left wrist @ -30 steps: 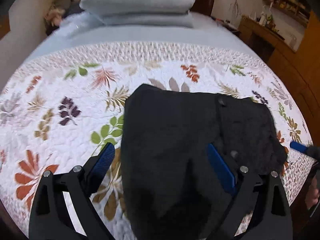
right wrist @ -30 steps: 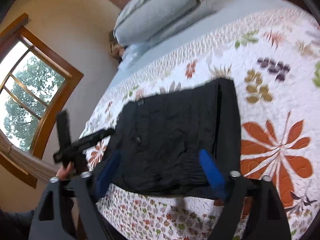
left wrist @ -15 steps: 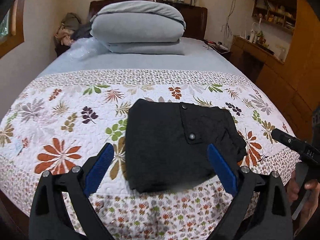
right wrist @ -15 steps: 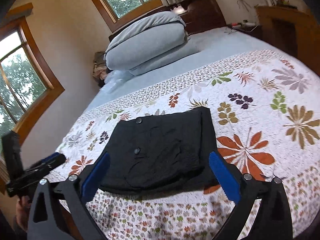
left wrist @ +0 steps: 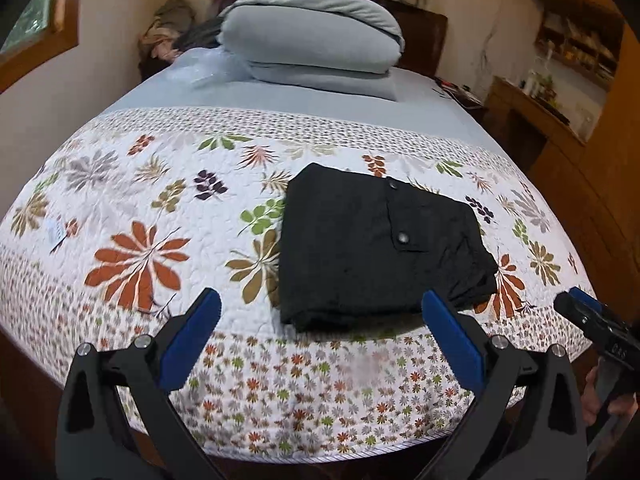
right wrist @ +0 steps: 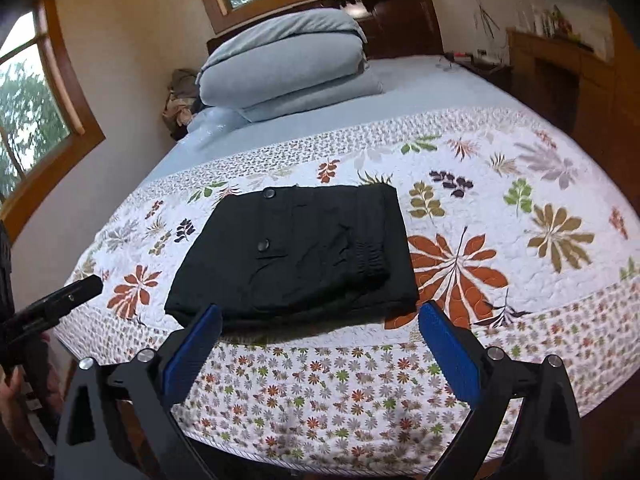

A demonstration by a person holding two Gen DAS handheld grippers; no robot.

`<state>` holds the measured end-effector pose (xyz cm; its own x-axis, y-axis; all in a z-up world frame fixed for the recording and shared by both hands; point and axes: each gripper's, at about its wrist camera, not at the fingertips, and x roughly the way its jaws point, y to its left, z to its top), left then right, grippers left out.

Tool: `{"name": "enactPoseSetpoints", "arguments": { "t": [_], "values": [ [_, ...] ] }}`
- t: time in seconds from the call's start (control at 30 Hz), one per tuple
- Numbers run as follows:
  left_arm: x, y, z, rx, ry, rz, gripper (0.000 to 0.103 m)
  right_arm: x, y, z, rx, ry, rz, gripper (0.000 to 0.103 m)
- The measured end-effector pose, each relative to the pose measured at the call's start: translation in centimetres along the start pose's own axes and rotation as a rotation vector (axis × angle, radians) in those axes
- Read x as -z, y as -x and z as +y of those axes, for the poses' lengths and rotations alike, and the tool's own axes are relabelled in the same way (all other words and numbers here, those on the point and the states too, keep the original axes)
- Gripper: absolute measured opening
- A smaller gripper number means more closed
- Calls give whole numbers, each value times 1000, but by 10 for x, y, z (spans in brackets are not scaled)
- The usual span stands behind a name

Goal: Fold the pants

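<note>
The black pants (left wrist: 360, 240) lie folded into a compact rectangle on the leaf-patterned quilt (left wrist: 132, 200), near the bed's foot edge. A flap with two snap buttons shows on top, and the elastic waistband (right wrist: 368, 256) bunches on the right side. My left gripper (left wrist: 320, 298) hovers short of the pants' near edge, its jaws opening with nothing between them. In the right wrist view the pants (right wrist: 296, 252) sit just beyond my right gripper (right wrist: 320, 310), which is open and empty. Each gripper also appears at the edge of the other's view, held in a hand.
A folded grey duvet (left wrist: 312, 40) is stacked at the head of the bed on a pale blue sheet. Wooden cabinets (left wrist: 560, 152) stand close along the right side. A wall with windows (right wrist: 36, 92) runs along the left. Clothes are heaped in the far left corner.
Both grippers have pulled back and up from the folded pants, which stay on the quilt. The jaws of both have widened, and the right gripper has swung round to face the bed squarely.
</note>
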<state>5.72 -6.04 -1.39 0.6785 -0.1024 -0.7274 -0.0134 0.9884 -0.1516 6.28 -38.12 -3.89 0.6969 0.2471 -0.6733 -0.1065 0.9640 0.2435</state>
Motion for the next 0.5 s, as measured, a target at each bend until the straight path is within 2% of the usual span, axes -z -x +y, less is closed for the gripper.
{"name": "enactPoseSetpoints", "arguments": {
  "t": [0.2,0.33,0.5],
  "values": [
    [7,28,-4,-37,-52,-90,101,4,31,26,66,121,-52,100],
    [13,46,-8,-63,-103,-144,101,6,52,33,71,151,-86,100],
    [20,56,-11,-75,-121,-163,101,7,65,36,44,150,-103,100]
  ]
}}
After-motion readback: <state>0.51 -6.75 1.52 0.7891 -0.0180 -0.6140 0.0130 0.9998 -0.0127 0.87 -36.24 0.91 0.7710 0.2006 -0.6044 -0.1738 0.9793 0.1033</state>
